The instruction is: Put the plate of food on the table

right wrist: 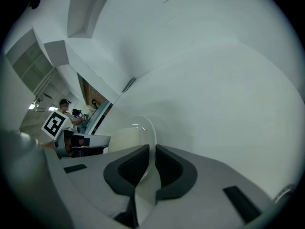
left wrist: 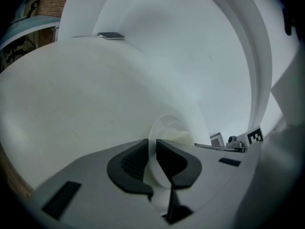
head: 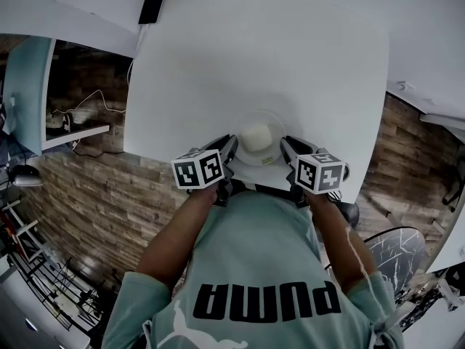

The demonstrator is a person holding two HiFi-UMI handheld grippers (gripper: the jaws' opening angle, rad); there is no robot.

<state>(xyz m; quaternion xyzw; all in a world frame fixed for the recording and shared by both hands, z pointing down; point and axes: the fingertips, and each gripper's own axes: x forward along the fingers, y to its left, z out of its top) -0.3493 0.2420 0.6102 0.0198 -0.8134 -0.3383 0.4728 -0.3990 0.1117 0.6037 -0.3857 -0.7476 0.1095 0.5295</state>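
The rim of a clear plate (head: 271, 120) is clamped by both grippers, one at each side. In the left gripper view, the left gripper (left wrist: 153, 162) is seen with its two dark fingers (left wrist: 132, 164) closed on the thin rim, which stands edge-on in the narrow slot between them; the rest of the plate is seen rising just beyond the fingertips. A pale lump of food (left wrist: 185, 138) is seen on the plate, just past the fingertips and to their right. Further right, beyond the food, the other gripper is seen with its marker cube (left wrist: 255, 136).

In the right gripper view, the right gripper (right wrist: 150, 168) is closed in the same way, the rim being pinched between its fingers (right wrist: 169, 169). The food (right wrist: 124, 140) is seen just ahead of the fingertips and to their left, with the left gripper's marker cube (right wrist: 55, 123) further left.

From the head view, the plate is seen between the two sets of fingertips, over the near edge of a white table (head: 290, 57). Whether its base is touching the tabletop cannot be told. A dark phone (head: 153, 3) is seen lying at a far corner of the table, well beyond the left gripper's fingertips.
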